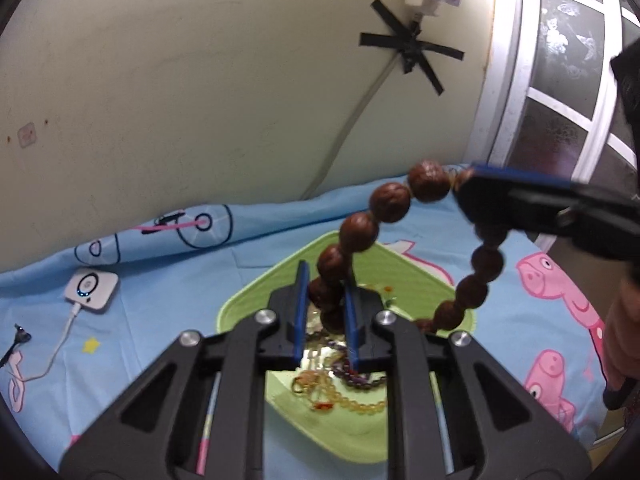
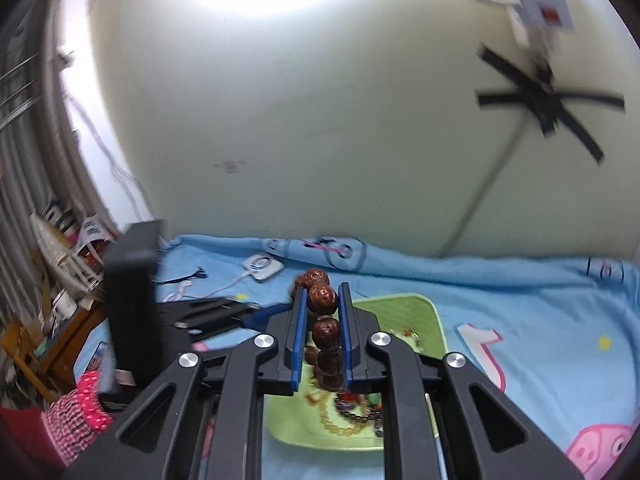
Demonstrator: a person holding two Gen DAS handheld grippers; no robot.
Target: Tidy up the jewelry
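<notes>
A bracelet of large brown carved beads point(image 1: 356, 232) hangs in the air above a light green tray point(image 1: 248, 300). My left gripper point(image 1: 326, 284) is shut on its lower beads. My right gripper point(image 1: 468, 184) comes in from the right and is shut on its upper end. In the right wrist view my right gripper point(image 2: 323, 296) clamps the brown beads point(image 2: 322, 296) between its blue pads. The tray point(image 2: 424, 316) holds several smaller bracelets, among them a yellow beaded one point(image 1: 352, 398) and a dark purple one point(image 1: 360, 380). The left gripper's body point(image 2: 132, 300) shows at the left.
The tray lies on a blue cartoon-pig bedsheet point(image 1: 520, 320). A white charging device point(image 1: 92, 290) with a cable lies at the left. A wall with a taped cable point(image 1: 412, 50) stands behind. A window frame point(image 1: 568, 100) is at the right. Cluttered shelves point(image 2: 60, 280) are far left.
</notes>
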